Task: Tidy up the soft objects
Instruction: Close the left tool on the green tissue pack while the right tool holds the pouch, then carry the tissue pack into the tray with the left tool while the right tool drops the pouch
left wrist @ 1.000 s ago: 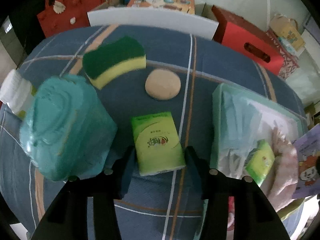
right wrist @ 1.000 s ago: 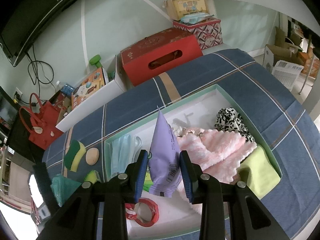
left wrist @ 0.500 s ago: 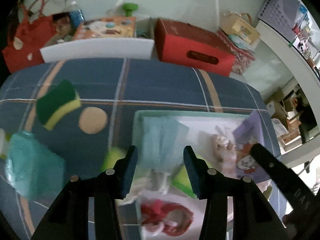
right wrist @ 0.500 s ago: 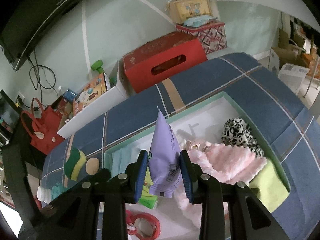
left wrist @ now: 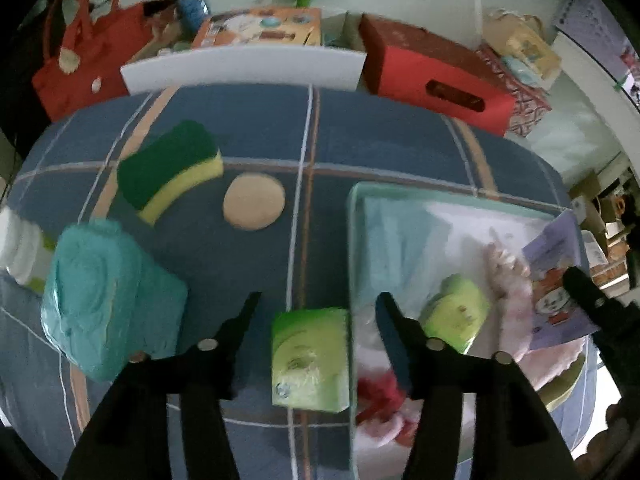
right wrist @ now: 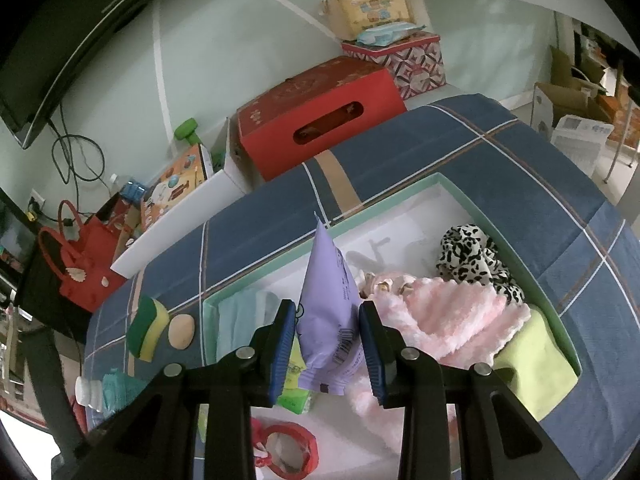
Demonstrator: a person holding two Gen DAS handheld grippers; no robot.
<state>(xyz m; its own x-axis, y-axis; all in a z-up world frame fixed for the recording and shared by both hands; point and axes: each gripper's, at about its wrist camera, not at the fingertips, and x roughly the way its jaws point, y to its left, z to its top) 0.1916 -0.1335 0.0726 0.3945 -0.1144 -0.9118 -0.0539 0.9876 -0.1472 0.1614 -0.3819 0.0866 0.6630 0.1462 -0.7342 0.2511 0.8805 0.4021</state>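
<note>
1. The right gripper (right wrist: 327, 344) is clamped on a purple pouch (right wrist: 328, 316), holding it upright above the white tray (right wrist: 440, 184); its pads press both sides.
2. The left gripper (left wrist: 318, 306) hangs unclenched, its jaws having just been opening; a green tissue pack (left wrist: 310, 358) lies on the blue plaid cloth (left wrist: 380, 136) below the gap, untouched (right against the tray's wall).
3. In the tray: a pink fluffy cloth (right wrist: 452, 312), a spotted scarf (right wrist: 476, 260), a lime cloth (right wrist: 534, 364), a second tissue pack (left wrist: 456, 320).
4. Out on the cloth: a green-and-yellow sponge (left wrist: 172, 168), a tan round puff (left wrist: 254, 201), a teal towel bundle (left wrist: 108, 296).
</note>
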